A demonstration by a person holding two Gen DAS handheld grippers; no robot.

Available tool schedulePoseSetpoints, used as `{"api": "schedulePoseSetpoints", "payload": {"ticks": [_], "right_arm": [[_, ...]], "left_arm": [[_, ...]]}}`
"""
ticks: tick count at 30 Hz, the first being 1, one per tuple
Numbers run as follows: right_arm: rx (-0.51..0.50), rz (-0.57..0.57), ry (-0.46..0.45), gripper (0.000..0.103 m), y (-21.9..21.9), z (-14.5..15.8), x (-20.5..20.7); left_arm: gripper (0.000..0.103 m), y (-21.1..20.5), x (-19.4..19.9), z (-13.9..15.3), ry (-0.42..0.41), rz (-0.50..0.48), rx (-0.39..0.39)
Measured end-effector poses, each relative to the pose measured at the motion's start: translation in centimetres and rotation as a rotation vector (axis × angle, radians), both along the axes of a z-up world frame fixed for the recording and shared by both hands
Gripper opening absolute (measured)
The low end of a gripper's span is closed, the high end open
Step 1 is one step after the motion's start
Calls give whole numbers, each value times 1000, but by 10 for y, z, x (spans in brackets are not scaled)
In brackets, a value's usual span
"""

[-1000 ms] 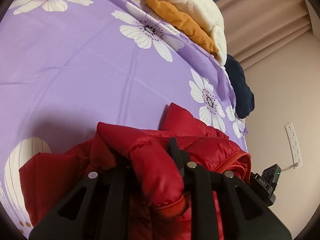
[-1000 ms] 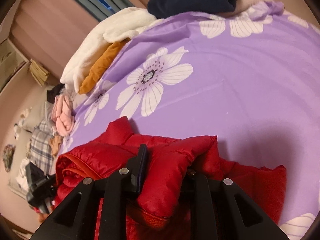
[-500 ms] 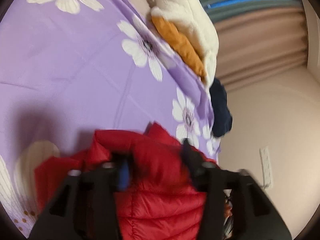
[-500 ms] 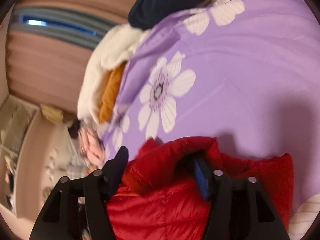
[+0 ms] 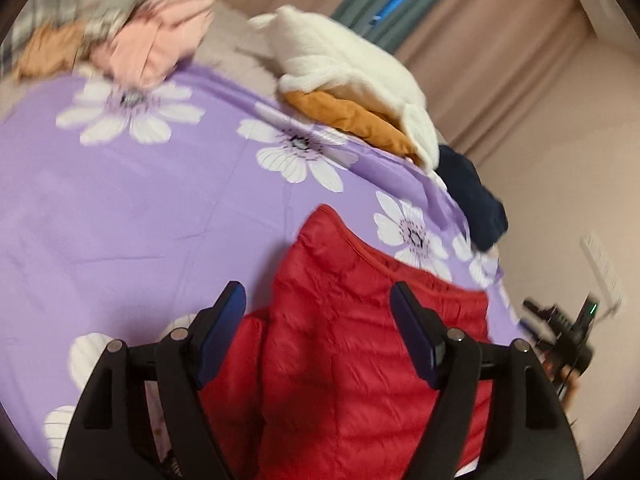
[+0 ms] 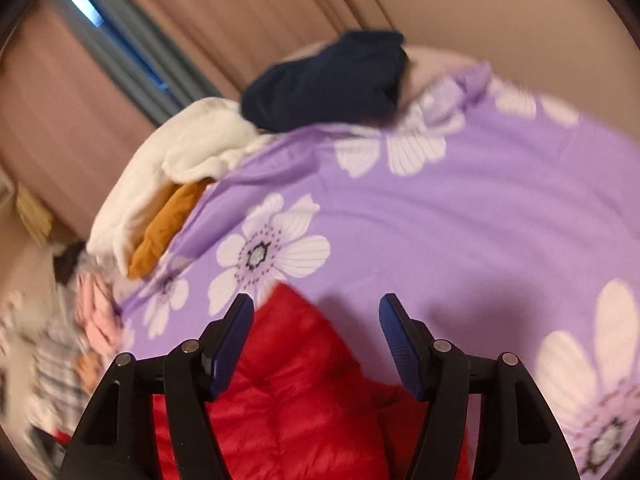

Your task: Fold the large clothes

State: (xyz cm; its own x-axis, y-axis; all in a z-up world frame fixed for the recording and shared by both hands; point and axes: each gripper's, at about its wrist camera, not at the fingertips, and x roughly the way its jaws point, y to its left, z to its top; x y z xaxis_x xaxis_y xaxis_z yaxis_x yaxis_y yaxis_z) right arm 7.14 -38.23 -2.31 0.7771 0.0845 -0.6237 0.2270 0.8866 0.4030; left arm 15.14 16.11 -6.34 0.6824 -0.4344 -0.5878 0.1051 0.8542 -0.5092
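Both grippers are letting go of the red puffer jacket (image 5: 360, 360), which a second ago was pinched: left gripper (image 5: 320, 320) jaws are opening, right gripper (image 6: 316, 332) standing wide, both empty. The jacket is lying folded on the purple floral bedsheet (image 5: 140, 208) (one fold looks finished). No writing is showing.

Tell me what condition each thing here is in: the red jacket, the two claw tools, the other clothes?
Red puffer jacket: lying folded on the purple sheet, released.
Left gripper: jaws opening, nothing pinched.
Right gripper: open, empty.
White fleece: heaped at the bed edge.
Navy garment: bunched, unfolded.
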Motion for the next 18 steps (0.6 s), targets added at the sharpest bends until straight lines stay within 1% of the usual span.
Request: {"api": "schedulePoseSetpoints", "payload": {"ticks": [2,3,6,8,9,10,12,13,14,16,18], "right_arm": [[-131,65,-29,65,27,7,-14],[-156,97,-41,65,34,8,-21],[-182,203,-73,65,61,6,-41],[-187,240,-76,65,74,0,-53],[-191,261,-72,65,81,-4,-58],[-195,285,-62,65,87,-9,-61],[-233,338,-26,65,100,-20,-69],[-255,359,-15,65,105,-25,-71],[-291,383,3,64,110,-34,-72],[-341,377,44,65,113,-45,-70],[-327,371,68,65,109,-56,-65]], "left_arm": [[75,-15,-13,7,-39,-40,59],[75,-27,-23,10,-65,-75,99],[75,-53,-43,10,-124,-133,173],[75,-67,-52,3,-140,-148,206],[74,-71,-53,-1,-136,-149,219],[73,-77,-55,-11,-122,-148,243],[69,-87,-55,-31,-84,-164,270],[63,-91,-54,-38,-65,-172,279],[62,-94,-54,-45,-50,-177,294],[62,-100,-55,-56,-45,-177,336],[62,-102,-54,-60,-46,-181,354]]}}
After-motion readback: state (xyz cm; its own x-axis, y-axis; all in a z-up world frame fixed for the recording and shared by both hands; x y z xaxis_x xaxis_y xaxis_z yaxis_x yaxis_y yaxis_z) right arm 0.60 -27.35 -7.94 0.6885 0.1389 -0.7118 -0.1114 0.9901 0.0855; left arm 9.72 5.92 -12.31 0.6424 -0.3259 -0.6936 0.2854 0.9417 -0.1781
